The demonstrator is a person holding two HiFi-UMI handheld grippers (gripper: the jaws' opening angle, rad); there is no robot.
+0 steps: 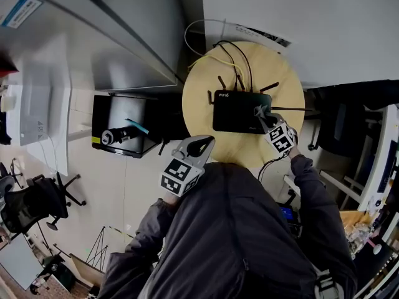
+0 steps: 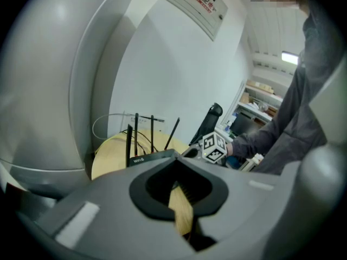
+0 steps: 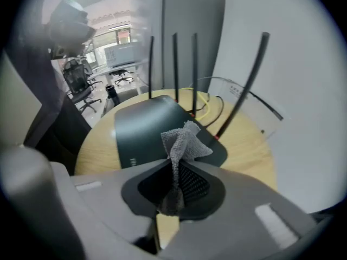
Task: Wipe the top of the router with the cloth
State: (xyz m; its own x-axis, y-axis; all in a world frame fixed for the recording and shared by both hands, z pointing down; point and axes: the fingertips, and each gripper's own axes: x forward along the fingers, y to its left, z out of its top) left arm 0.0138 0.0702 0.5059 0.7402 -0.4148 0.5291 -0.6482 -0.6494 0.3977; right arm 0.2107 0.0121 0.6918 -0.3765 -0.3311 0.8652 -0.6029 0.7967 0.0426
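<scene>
A black router (image 1: 240, 112) with several upright antennas lies on a round wooden table (image 1: 283, 80). My right gripper (image 1: 262, 115) is over the router's right end, shut on a small grey cloth (image 1: 259, 111). In the right gripper view the cloth (image 3: 184, 142) sticks up from the shut jaws (image 3: 176, 191), just above the router's top (image 3: 143, 129). My left gripper (image 1: 201, 144) is held off the table's near-left edge, shut with nothing in it. In the left gripper view (image 2: 181, 213) the router (image 2: 146, 157) lies beyond its jaws.
Yellow and black cables (image 1: 234, 61) run from the router's back to the white wall. A grey cabinet (image 1: 124, 36) stands to the left and a black box (image 1: 124, 132) on the floor below it. Office chairs (image 1: 37, 198) stand far left, another chair (image 1: 340, 123) to the right.
</scene>
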